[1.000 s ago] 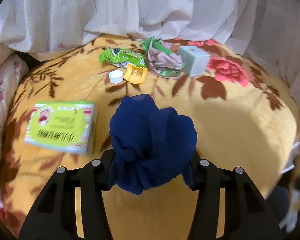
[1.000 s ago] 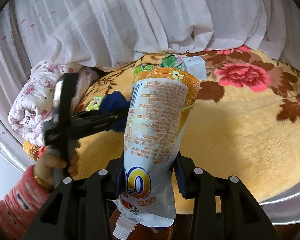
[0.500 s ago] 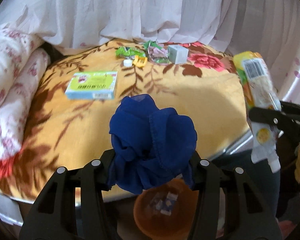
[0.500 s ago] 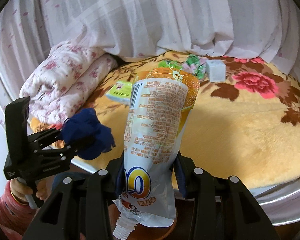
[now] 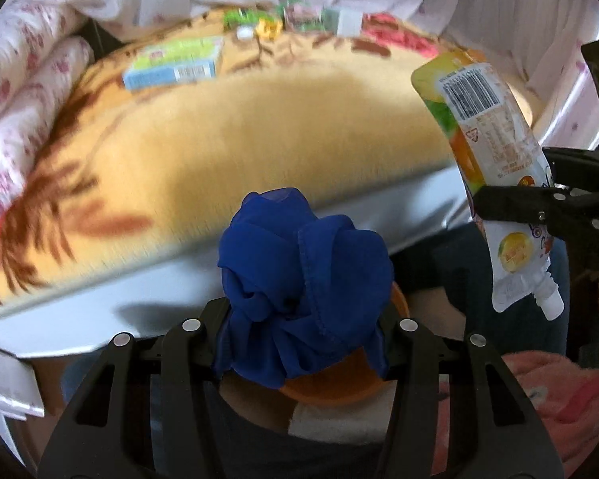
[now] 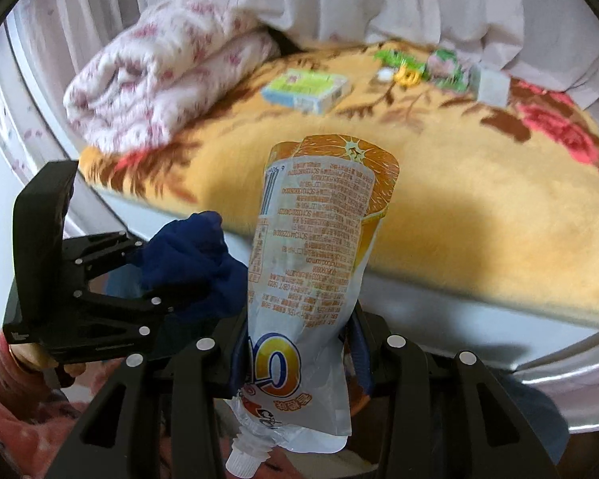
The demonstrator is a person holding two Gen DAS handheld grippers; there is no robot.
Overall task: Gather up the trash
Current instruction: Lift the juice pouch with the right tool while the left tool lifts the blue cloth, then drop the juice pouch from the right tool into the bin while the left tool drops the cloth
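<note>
My left gripper (image 5: 301,343) is shut on a crumpled blue cloth (image 5: 303,279) and holds it off the bed's front edge, above an orange bin (image 5: 339,383) that the cloth mostly hides. My right gripper (image 6: 299,363) is shut on an orange juice pouch (image 6: 319,271), spout pointing down. In the left wrist view the pouch (image 5: 495,151) hangs at the right. In the right wrist view the left gripper with the cloth (image 6: 195,255) is just left of the pouch.
On the yellow flowered blanket (image 5: 259,127) lie a green carton (image 5: 175,64), green wrappers (image 5: 243,16), a white cap, a yellow clip (image 5: 269,30) and a grey box (image 5: 347,22) at the far side. A folded floral quilt (image 6: 163,80) lies at the left.
Both grippers have pulled back from the bed and dropped below its edge, each holding its item. They have come closer together. The orange bin is now under the cloth.
</note>
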